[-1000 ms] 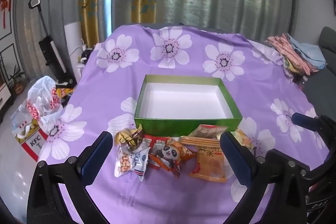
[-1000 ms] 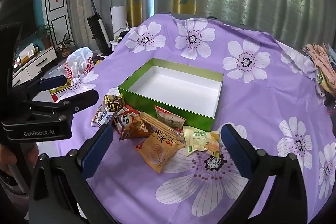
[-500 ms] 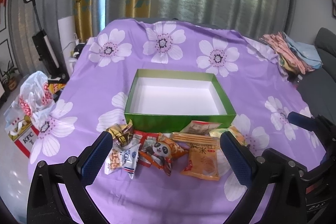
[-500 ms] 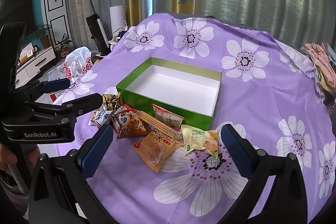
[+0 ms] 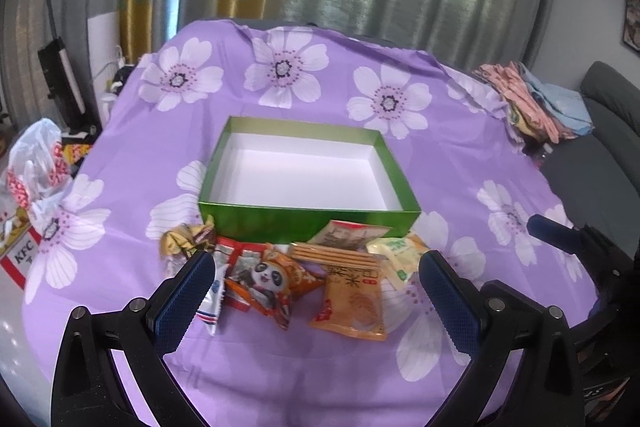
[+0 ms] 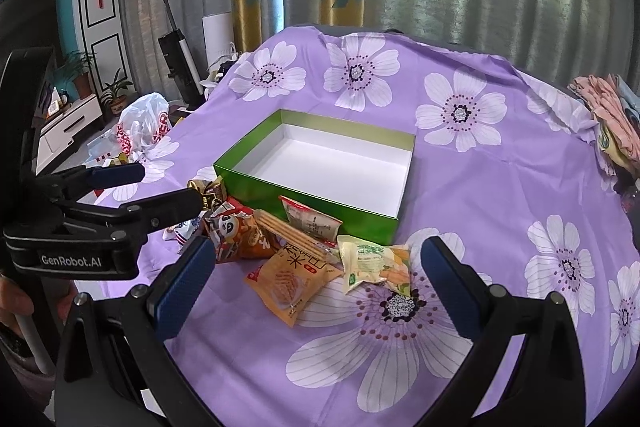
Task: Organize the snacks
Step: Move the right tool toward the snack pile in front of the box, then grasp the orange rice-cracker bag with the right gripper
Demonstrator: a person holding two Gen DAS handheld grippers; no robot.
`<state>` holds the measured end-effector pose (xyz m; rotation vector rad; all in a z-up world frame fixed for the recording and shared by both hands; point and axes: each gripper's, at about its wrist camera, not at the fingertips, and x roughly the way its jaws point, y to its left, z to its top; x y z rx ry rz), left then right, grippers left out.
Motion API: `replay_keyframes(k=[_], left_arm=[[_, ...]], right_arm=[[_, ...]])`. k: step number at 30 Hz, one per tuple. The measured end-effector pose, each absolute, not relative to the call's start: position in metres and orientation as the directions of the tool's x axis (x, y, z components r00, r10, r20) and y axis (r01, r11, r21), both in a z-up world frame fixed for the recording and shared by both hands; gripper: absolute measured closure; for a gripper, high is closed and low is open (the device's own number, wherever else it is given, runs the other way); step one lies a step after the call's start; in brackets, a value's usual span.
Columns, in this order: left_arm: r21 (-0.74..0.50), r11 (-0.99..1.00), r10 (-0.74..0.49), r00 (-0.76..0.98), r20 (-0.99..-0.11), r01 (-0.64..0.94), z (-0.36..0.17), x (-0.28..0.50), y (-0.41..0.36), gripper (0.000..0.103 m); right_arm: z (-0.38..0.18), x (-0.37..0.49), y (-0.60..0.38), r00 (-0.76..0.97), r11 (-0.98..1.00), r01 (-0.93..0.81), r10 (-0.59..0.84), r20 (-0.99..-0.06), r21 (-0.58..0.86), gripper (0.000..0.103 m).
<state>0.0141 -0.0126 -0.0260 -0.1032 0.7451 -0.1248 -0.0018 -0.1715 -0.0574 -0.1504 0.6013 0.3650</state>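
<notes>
Step in hand: the very start of the sorting, by my reading; the green box is bare inside and every snack lies outside it
Box: open-topped, white inside, in the middle of the counter, which is draped in a purple flowered cloth
Snacks: a loose heap against the box's near wall, at 6 o'clock from it, some overlapping
Panda packet: near the left of the heap, at 9 o'clock from the orange packet
Stick biscuits: lying across the heap between those two
Pale green packet: at the right end, at 3 o'clock from the orange packet
Left hand-held gripper: fingers wide apart, holding nothing, above the left part of the heap
Right hand-held gripper: also spread wide and empty, over the orange and pale green packets
Next move: probably lower one gripper over a single packet, pinch it by a free edge, lift it clear of its neighbours and carry it toward 12 o'clock over the box wall
Care: the wrappers are slippery and overlap, so a low grasp could drag two at once
</notes>
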Motion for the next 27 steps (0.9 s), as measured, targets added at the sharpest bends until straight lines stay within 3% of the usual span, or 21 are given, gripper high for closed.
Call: replay_keyframes(k=[17, 21, 27], left_arm=[[-0.281, 0.950, -0.299, 0.668, -0.682, 0.138, -0.045, 0.027, -0.027, 0.002], [-0.317, 0.938, -0.328, 0.643, -0.692, 0.137, -0.057, 0.033, -0.028, 0.002], [-0.354, 0.927, -0.354, 0.594, -0.723, 0.123, -0.080, 0.038, -0.022, 0.002]], right_arm=[[-0.075, 0.002, -0.191, 0.755, 0.932, -0.364, 0.301, -0.583, 0.010, 0.000], [-0.094, 0.009, -0.198, 0.696, 0.910, -0.403, 0.372, -0.613, 0.094, 0.001], [-0.141, 0.023, -0.211, 0.567, 0.863, -0.420, 0.490, -0.662, 0.280, 0.015]])
